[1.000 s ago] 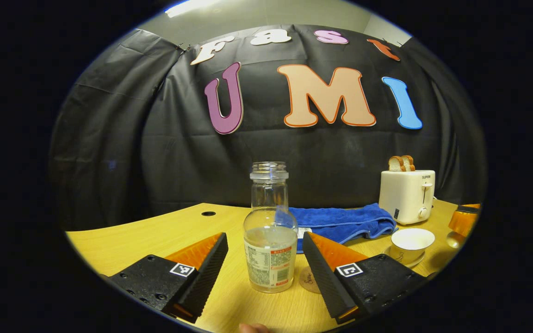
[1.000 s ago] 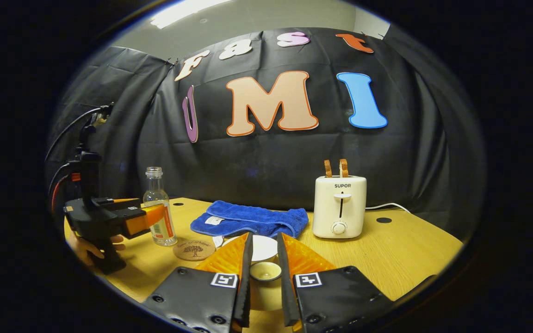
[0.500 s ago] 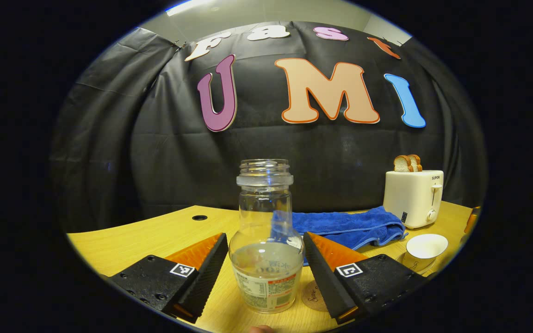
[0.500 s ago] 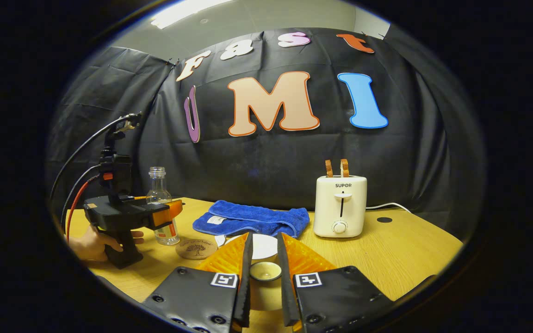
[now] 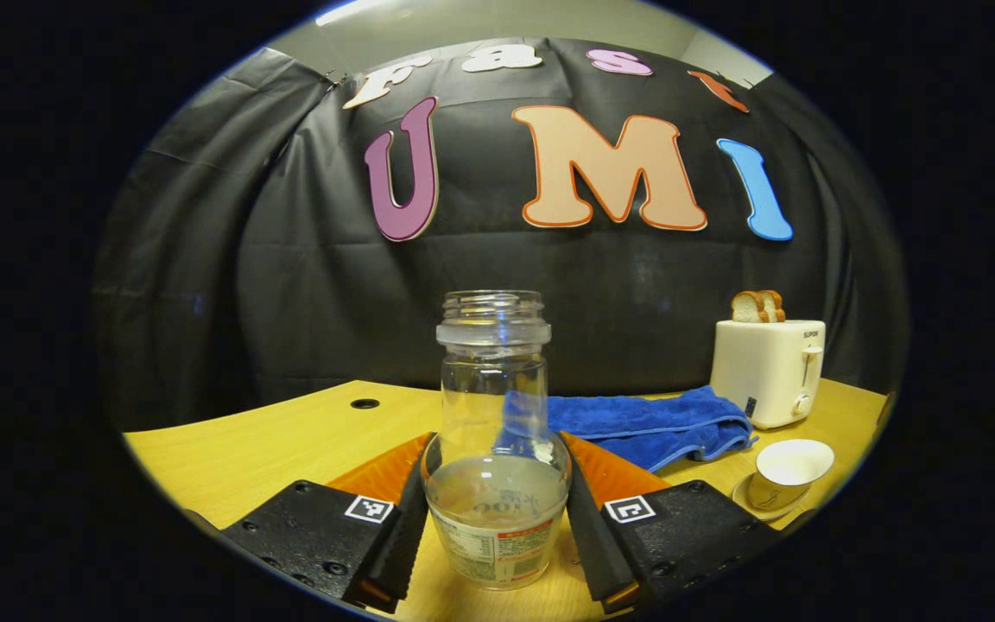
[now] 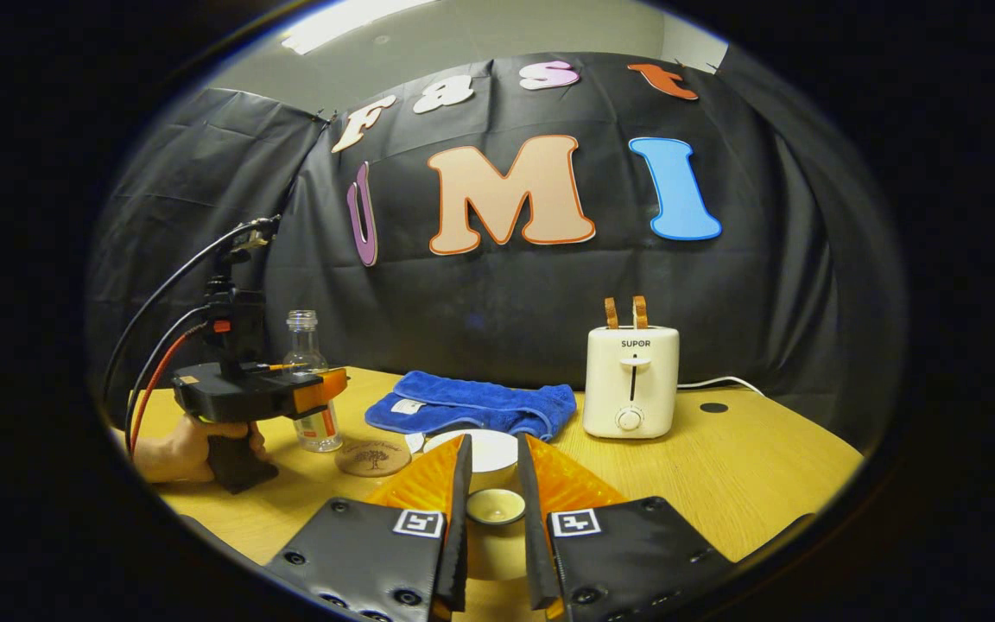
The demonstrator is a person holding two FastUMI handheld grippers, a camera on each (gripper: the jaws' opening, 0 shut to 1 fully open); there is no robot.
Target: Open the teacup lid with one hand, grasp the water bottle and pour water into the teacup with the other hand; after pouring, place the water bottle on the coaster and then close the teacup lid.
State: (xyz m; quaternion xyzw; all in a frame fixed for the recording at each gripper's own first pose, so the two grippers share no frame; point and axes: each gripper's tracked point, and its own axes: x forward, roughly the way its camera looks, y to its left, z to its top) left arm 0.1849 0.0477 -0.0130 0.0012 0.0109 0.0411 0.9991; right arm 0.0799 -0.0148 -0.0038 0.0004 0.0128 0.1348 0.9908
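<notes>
Your left gripper (image 5: 496, 527) has just closed its jaws on the water bottle (image 5: 496, 449) — grasp made, still on the surface. Your right gripper (image 6: 491, 510) keeps pinching the teacup lid (image 6: 495, 508) above the open teacup (image 6: 476, 451) — lift and pour next.

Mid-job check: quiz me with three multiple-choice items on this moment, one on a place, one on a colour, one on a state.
1. Where is the coaster?
A. on the table just right of the water bottle
B. under the toaster
C. on the towel

2. What colour is the folded towel?
A. red
B. blue
C. white

3. What state is the teacup in?
A. lid on
B. tipped over
C. open, lid held away by the right gripper

Answers:
1 A: in the right gripper view it lies beside the bottle's base.
2 B: blue in both views.
3 C: the cup's mouth is bare and the lid knob sits between the right gripper's fingers.
</notes>
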